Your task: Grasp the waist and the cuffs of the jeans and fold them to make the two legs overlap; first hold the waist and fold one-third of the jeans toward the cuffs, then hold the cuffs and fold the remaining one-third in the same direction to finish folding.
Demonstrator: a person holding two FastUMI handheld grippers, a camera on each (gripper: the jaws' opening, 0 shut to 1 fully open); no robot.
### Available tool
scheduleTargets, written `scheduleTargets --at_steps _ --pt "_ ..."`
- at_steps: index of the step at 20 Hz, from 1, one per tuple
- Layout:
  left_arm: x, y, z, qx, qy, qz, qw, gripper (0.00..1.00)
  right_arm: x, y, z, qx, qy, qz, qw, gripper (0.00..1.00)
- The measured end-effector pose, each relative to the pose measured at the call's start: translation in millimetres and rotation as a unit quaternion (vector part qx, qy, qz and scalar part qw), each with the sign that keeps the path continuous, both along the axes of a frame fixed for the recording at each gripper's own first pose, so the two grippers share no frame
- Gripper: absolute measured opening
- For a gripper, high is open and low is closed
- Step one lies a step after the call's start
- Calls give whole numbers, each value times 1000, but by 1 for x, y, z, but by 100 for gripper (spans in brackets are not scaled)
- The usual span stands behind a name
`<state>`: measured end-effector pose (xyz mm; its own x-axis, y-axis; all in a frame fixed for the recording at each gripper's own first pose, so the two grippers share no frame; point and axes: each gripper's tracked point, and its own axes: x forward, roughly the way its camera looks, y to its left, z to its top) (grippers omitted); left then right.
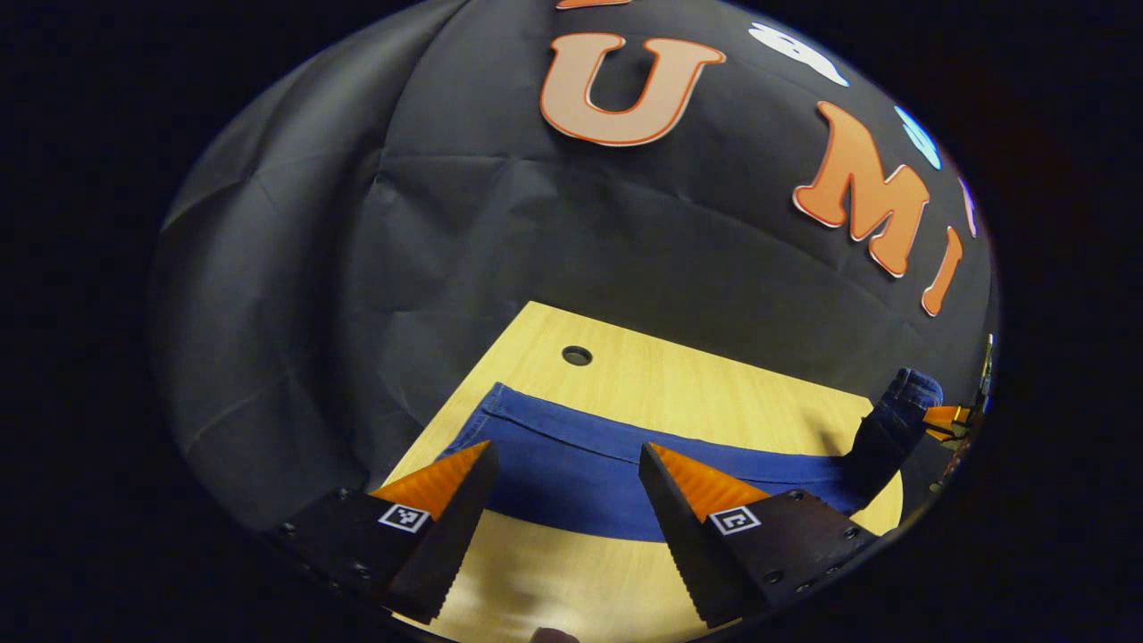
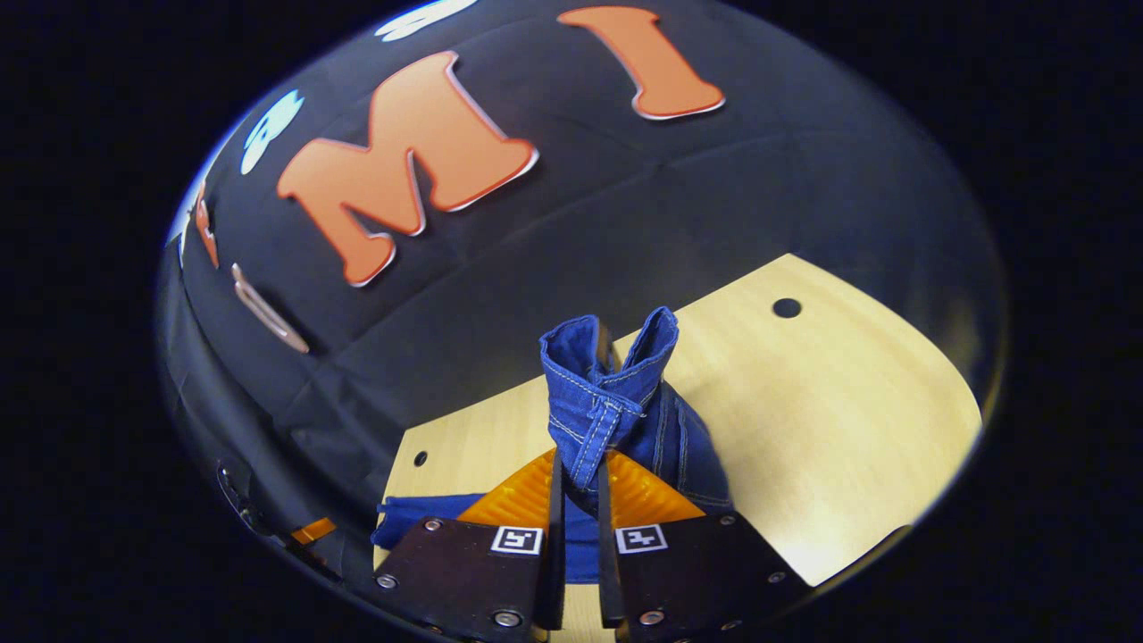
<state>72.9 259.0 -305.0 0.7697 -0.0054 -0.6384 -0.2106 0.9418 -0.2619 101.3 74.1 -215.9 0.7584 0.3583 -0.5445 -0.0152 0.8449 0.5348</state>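
The blue jeans (image 1: 580, 487) lie stretched flat across the wooden table (image 1: 679, 375), and their left end reaches the table's left edge. My left gripper (image 1: 565, 446) hovers open over this flat part, with nothing between its fingers. At the far right the denim rises off the table to where my right gripper (image 1: 946, 418) holds it. In the right gripper view, my right gripper (image 2: 579, 460) is shut on a bunched fold of the stitched waistband (image 2: 607, 393), which stands upright above the fingers. The rest of the jeans (image 2: 420, 513) trails flat to the lower left.
The light wooden table (image 2: 830, 420) has round holes (image 1: 577, 354) near its back edge (image 2: 786, 307). Black cloth walls stand close behind and to the left of the table. Bare wood lies in front of the jeans and to the right of the lifted waist.
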Motion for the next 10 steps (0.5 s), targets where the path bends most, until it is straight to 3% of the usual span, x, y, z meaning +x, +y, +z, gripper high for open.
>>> scheduleTargets --at_steps 4,7,8,10 --pt "10 36 -38 -33 29 26 999 98 -14 40 -29 -17 38 21 999 16" --pt "9 57 -67 -108 62 61 990 98 -22 61 -44 -4 80 17 997 16" --pt "9 63 -75 -133 71 71 986 98 -27 71 -46 2 91 14 996 28" --pt "6 79 -90 -168 87 99 977 98 -23 78 -46 -1 82 10 997 35"
